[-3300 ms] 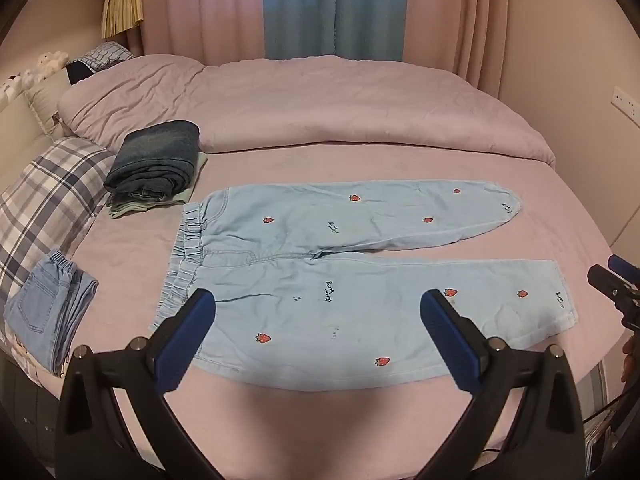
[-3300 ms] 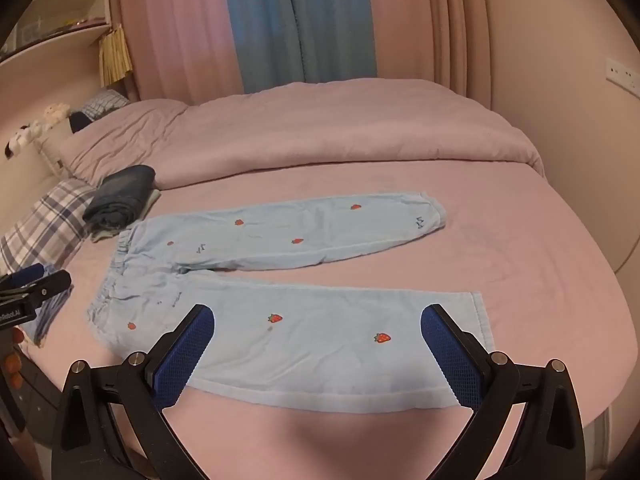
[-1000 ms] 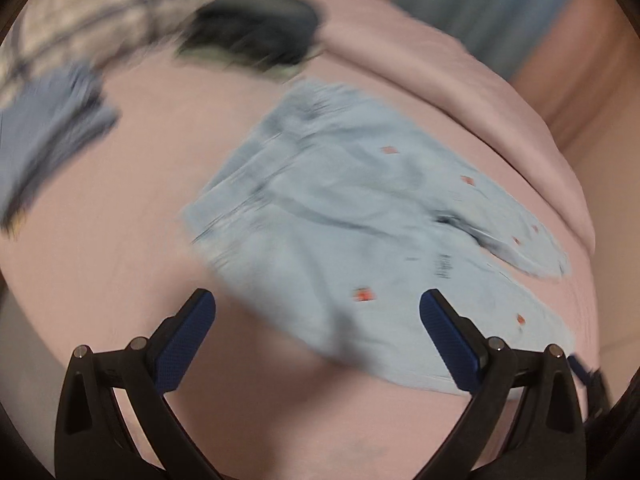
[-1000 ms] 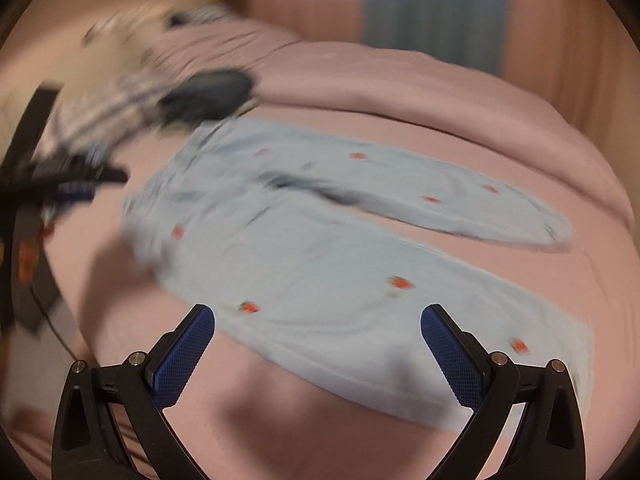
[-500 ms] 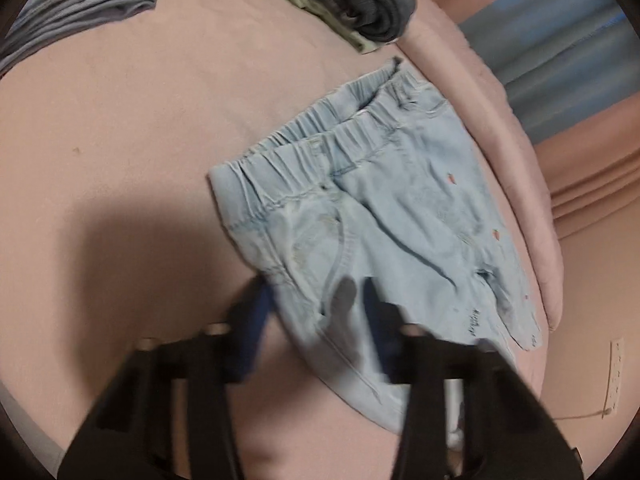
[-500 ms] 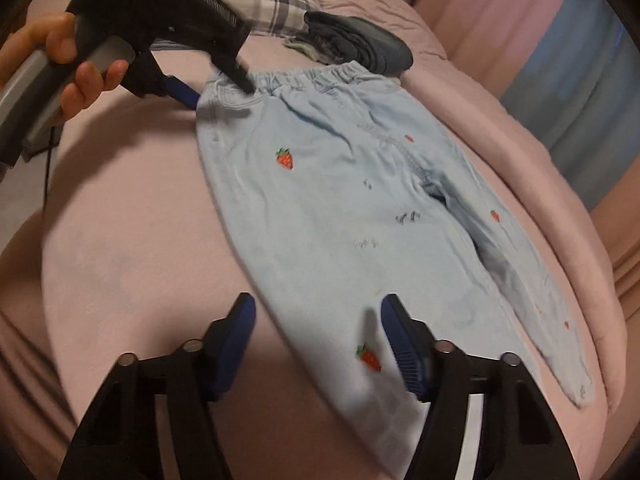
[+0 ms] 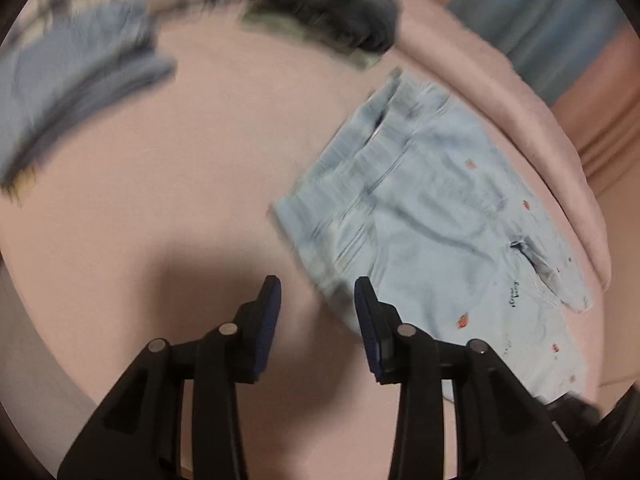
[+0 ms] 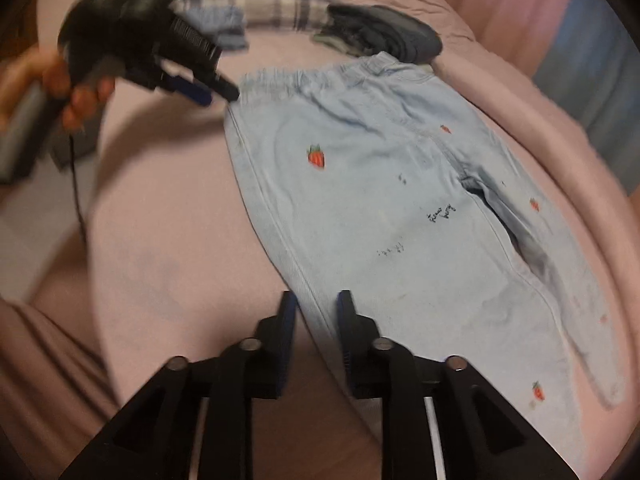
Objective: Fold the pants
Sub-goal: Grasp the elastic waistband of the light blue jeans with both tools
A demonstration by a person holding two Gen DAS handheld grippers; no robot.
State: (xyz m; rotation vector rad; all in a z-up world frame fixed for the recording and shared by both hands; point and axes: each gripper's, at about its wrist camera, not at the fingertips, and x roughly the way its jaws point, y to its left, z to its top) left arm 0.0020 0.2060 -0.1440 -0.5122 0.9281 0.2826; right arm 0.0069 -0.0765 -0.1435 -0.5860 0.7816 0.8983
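Risk comes first from the grips. The right hand-held gripper (image 8: 313, 310) has just been closing, and its narrow jaws stand across the side seam of the light-blue pants (image 8: 384, 216), on the leg nearest the front edge of the bed (image 8: 168, 280); whether the pads already press the cloth I cannot tell. If they catch only the top layer, the leg may open when it is lifted. The left hand-held gripper (image 7: 316, 304) has just been opening a little; its jaws stand partly apart at the waistband corner, with no cloth clearly between them, so this corner may stay behind and the fold become crooked.

Count: one pair of pants, spread flat in the middle of the bed; two hand-held grippers; one dark folded stack of clothes (image 8: 384, 34); one blue folded denim piece (image 7: 72, 84); one plaid pillow (image 8: 272, 0).
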